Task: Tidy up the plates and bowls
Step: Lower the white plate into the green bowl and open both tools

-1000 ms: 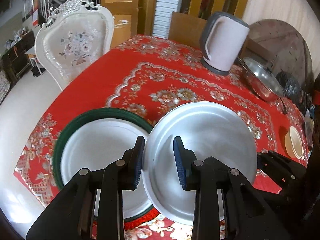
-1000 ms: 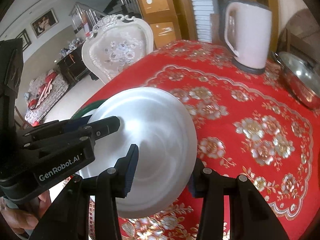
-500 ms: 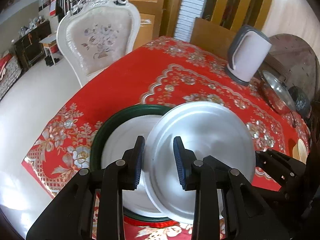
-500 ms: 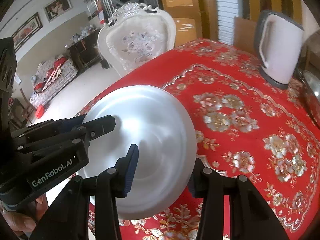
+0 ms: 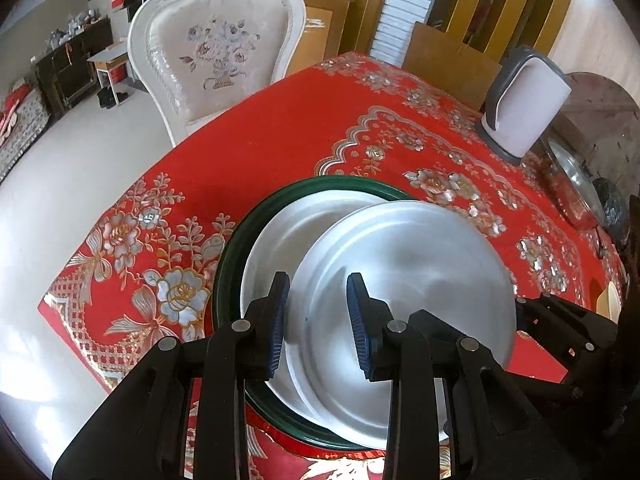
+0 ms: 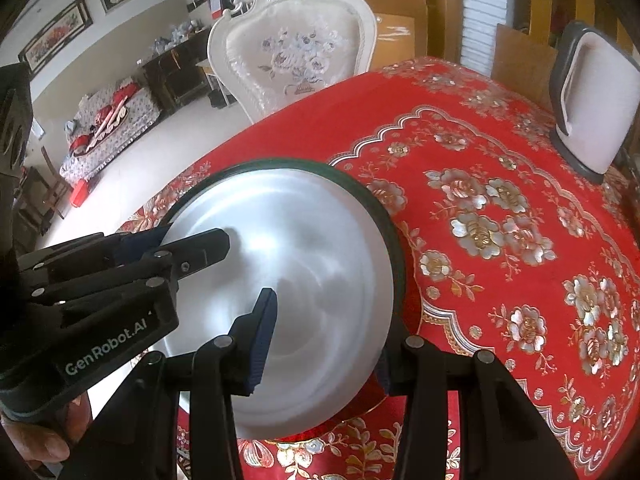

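Note:
A steel plate (image 5: 420, 280) hangs tilted between both grippers. My left gripper (image 5: 318, 320) is shut on its left rim, and the rim runs between the blue pads. My right gripper (image 6: 320, 348) is shut on the opposite rim, one finger on top and the other hidden under the edge. The steel plate (image 6: 300, 260) hovers over a green-rimmed plate (image 5: 228, 264) on the red tablecloth, covering most of it. A second silver plate (image 5: 280, 232) lies inside the green one. The right gripper (image 5: 560, 320) shows at the plate's far side, and the left gripper (image 6: 200, 248) shows in the right wrist view.
A white and grey kettle (image 5: 520, 108) stands at the back right, with a steel pot (image 5: 572, 184) beside it. A small cream dish (image 5: 610, 300) sits at the right edge. A white chair (image 5: 216, 52) stands behind the table's left edge (image 5: 120, 208).
Both grippers have carried the steel plate leftward and a little down. It now overlaps most of the green-rimmed plate instead of only its right side. The grips are unchanged.

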The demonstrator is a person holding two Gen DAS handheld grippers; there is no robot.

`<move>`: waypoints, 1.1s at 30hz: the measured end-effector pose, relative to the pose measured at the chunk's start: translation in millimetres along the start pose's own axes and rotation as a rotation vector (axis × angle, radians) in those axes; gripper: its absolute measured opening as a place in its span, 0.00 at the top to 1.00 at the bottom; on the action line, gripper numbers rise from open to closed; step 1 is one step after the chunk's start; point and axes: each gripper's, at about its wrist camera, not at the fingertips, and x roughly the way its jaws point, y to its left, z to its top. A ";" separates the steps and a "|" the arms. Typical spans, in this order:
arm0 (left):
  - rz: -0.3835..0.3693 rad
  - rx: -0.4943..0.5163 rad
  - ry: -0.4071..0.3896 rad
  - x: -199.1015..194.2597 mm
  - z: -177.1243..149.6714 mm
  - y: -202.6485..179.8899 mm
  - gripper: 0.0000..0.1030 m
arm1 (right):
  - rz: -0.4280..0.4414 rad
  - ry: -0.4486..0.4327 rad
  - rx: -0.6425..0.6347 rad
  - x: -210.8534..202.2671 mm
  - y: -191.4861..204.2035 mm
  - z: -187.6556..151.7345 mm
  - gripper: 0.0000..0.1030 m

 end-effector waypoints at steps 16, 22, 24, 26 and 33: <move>0.022 -0.015 -0.055 -0.2 3.4 4.5 0.72 | -0.006 -0.048 0.034 -4.2 -6.2 5.4 0.51; 0.025 -0.016 -0.059 -1.8 2.4 0.2 0.71 | 0.003 -0.074 0.053 -14.3 -11.7 3.3 0.50; 0.022 -0.024 -0.066 -4.5 2.7 -0.5 0.71 | 0.004 -0.082 0.057 -17.3 -13.6 2.2 0.50; 0.020 -0.029 -0.071 -7.3 2.9 -1.9 0.65 | 0.004 -0.089 0.061 -20.3 -16.0 0.7 0.50; 0.037 0.018 -0.130 -22.0 -0.7 -23.1 0.52 | 0.000 -0.133 0.106 -42.3 -35.9 -9.3 0.47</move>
